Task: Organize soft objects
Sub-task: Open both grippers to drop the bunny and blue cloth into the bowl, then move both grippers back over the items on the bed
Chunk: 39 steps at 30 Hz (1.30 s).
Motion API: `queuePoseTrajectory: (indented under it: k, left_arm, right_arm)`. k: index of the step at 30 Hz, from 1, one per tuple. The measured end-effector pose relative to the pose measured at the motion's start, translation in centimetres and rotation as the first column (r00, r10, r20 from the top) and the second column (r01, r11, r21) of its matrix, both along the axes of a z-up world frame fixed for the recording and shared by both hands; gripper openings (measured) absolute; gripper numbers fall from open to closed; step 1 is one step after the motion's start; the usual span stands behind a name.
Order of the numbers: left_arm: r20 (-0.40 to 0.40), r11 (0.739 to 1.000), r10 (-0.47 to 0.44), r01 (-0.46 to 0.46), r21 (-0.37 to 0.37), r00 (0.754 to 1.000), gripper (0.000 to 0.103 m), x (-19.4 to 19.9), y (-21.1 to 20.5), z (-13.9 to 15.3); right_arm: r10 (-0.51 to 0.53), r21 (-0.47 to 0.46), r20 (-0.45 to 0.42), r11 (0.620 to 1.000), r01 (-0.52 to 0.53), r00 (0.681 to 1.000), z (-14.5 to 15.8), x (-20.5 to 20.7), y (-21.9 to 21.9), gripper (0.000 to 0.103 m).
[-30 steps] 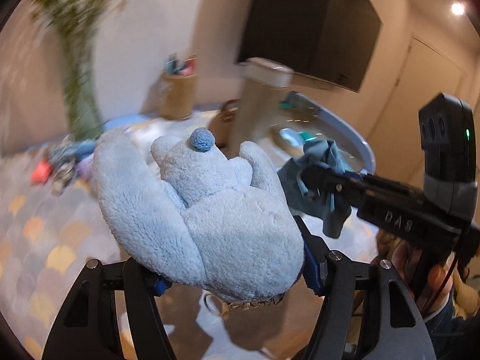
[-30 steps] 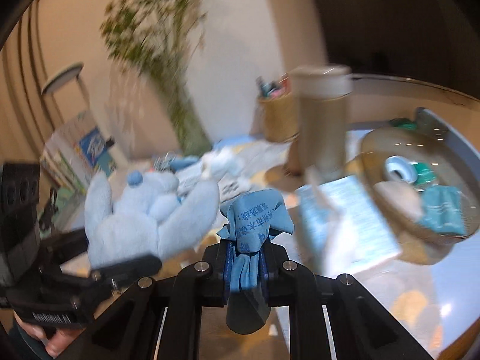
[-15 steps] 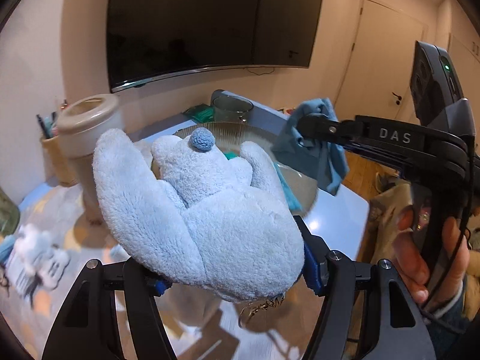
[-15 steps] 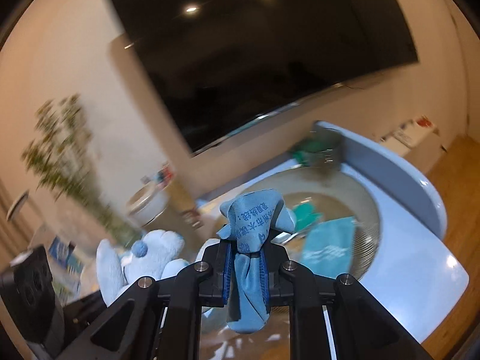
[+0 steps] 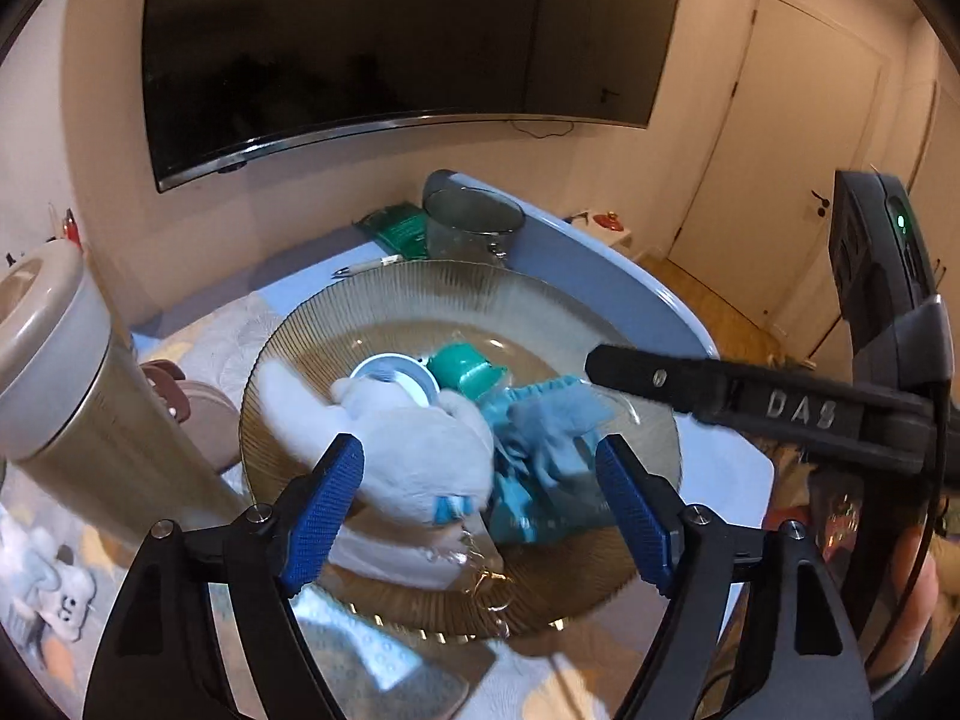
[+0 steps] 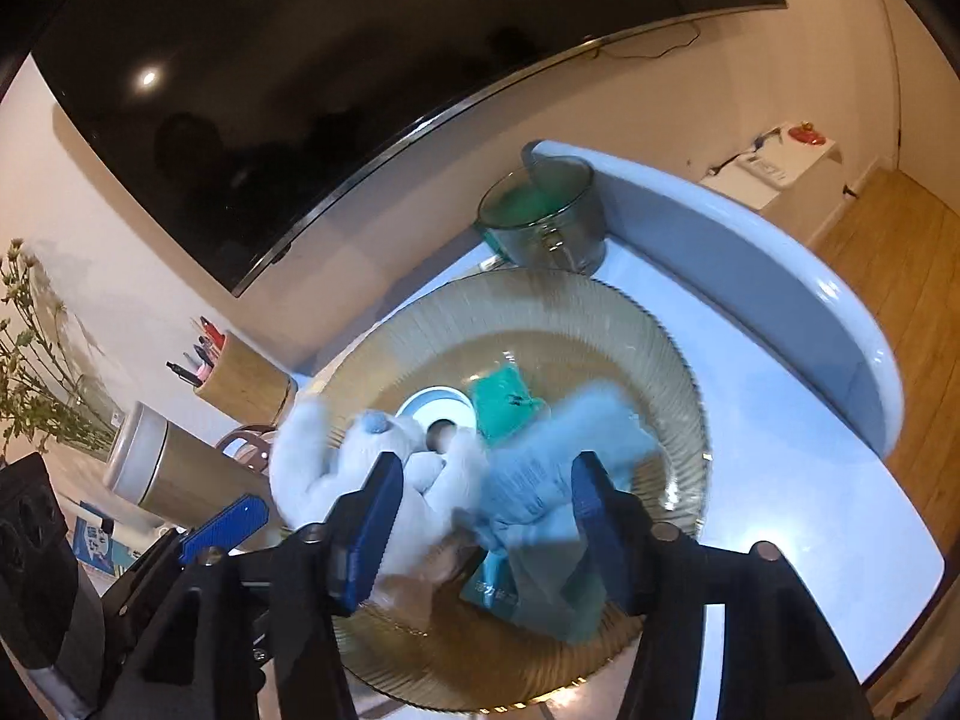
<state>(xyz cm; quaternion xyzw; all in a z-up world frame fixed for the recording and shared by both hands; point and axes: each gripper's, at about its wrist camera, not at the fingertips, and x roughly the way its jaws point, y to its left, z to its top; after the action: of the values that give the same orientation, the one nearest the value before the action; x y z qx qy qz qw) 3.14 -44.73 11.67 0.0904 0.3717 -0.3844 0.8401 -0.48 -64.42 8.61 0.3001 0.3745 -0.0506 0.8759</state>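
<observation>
Plush toy (image 5: pixel 414 456): lying in the ribbed glass plate (image 5: pixel 372 312), left half, no longer pinched.
Cloth (image 5: pixel 552 426): landing beside it, touching, right half.
Left gripper (image 5: pixel 480 510): jaws having just been opening, spread wide, nothing between the pads.
Right gripper (image 6: pixel 480 516): jaws having just been opening; cloth blurred, dropping free below.
Meaning: both soft things are now sitting in the plate; next fetching probably follows.
Plate: at the table's (image 6: pixel 780 420) far corner.

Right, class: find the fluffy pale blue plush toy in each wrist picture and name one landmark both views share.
Left wrist: pale blue plush toy lies centre-left on the ribbed glass plate.
Right wrist: plush toy lies left of centre on the plate.
Shared landmark: glass mug behind the plate.
</observation>
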Motion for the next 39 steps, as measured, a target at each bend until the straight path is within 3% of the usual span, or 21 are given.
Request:
queuePoseTrajectory:
  k: [4, 8, 12, 15, 19, 22, 24, 25, 26, 27, 29, 32, 35, 39]
  left_arm:
    - [-0.005, 0.999, -0.033, 0.033, -0.031, 0.999, 0.079, -2.1, 1.8, 1.0]
    - [0.066, 0.998, -0.031, 0.034, -0.048, 0.997, 0.079, -5.0, 5.2, 3.2]
    - [0.108, 0.997, 0.036, -0.028, -0.074, 0.994, 0.079, -6.9, 11.4, 4.7]
    - [0.122, 0.992, 0.104, -0.094, -0.084, 0.987, 0.081, -8.0, 17.0, 4.9]
    - [0.14, 0.97, 0.242, -0.234, -0.071, 0.96, 0.082, -8.3, 24.7, 4.8]
    - [0.106, 0.931, 0.361, -0.351, -0.103, 0.927, 0.083, -7.9, 30.9, 4.5]
    - [0.097, 0.885, 0.463, -0.454, -0.101, 0.881, 0.085, -7.7, 34.9, 4.2]
    - [0.135, 0.845, 0.534, -0.532, -0.057, 0.834, 0.085, -7.5, 36.4, 3.9]
    - [0.196, 0.788, 0.603, -0.616, 0.01, 0.773, 0.086, -7.3, 37.8, 3.2]
    - [0.217, 0.764, 0.623, -0.644, 0.037, 0.752, 0.086, -6.9, 38.8, 2.7]
    - [0.188, 0.756, 0.634, -0.652, 0.053, 0.751, 0.086, -6.2, 41.1, 0.7]
    - [0.065, 0.739, 0.667, -0.671, 0.059, 0.742, 0.086, -4.4, 44.3, -3.0]
    - [0.03, 0.707, 0.702, -0.7, 0.101, 0.712, 0.086, -3.2, 45.4, -6.4]
    - [-0.029, 0.705, 0.707, -0.702, 0.1, 0.706, 0.086, -2.2, 46.7, -9.9]
  right_arm:
    - [0.011, -0.005, 0.04, 1.0, -0.011, 0.999, 1.1, -1.7, 0.4, 0.059]
    - [0.045, -0.021, 0.067, 0.999, -0.044, 0.997, 2.6, -3.5, 2.3, 0.061]
    - [0.098, -0.067, 0.103, 0.994, -0.091, 0.99, 3.1, -5.6, 5.7, 0.08]
    - [0.175, -0.114, 0.105, 0.98, -0.163, 0.979, 2.8, -7.3, 8.6, 0.08]
    - [0.318, -0.148, 0.122, 0.943, -0.299, 0.94, 3.5, -9.1, 14.0, 0.08]
    - [0.419, -0.217, 0.108, 0.895, -0.39, 0.902, 4.5, -9.2, 19.2, 0.081]
    - [0.472, -0.242, 0.102, 0.866, -0.438, 0.876, 4.8, -8.8, 22.5, 0.082]
    - [0.506, -0.251, 0.101, 0.846, -0.47, 0.857, 4.9, -8.5, 24.5, 0.083]
    - [0.538, -0.256, 0.099, 0.827, -0.501, 0.837, 4.8, -8.0, 26.7, 0.083]
    - [0.559, -0.256, 0.092, 0.813, -0.523, 0.824, 4.5, -7.6, 28.3, 0.083]
    - [0.586, -0.251, 0.064, 0.793, -0.555, 0.808, 3.3, -6.4, 31.2, 0.083]
    - [0.611, -0.243, 0.008, 0.769, -0.591, 0.792, 0.1, -4.0, 35.5, 0.083]
    - [0.607, -0.26, -0.037, 0.761, -0.594, 0.794, -2.9, -2.0, 37.8, 0.083]
    - [0.581, -0.276, -0.055, 0.772, -0.572, 0.812, -5.9, 0.2, 38.8, 0.083]
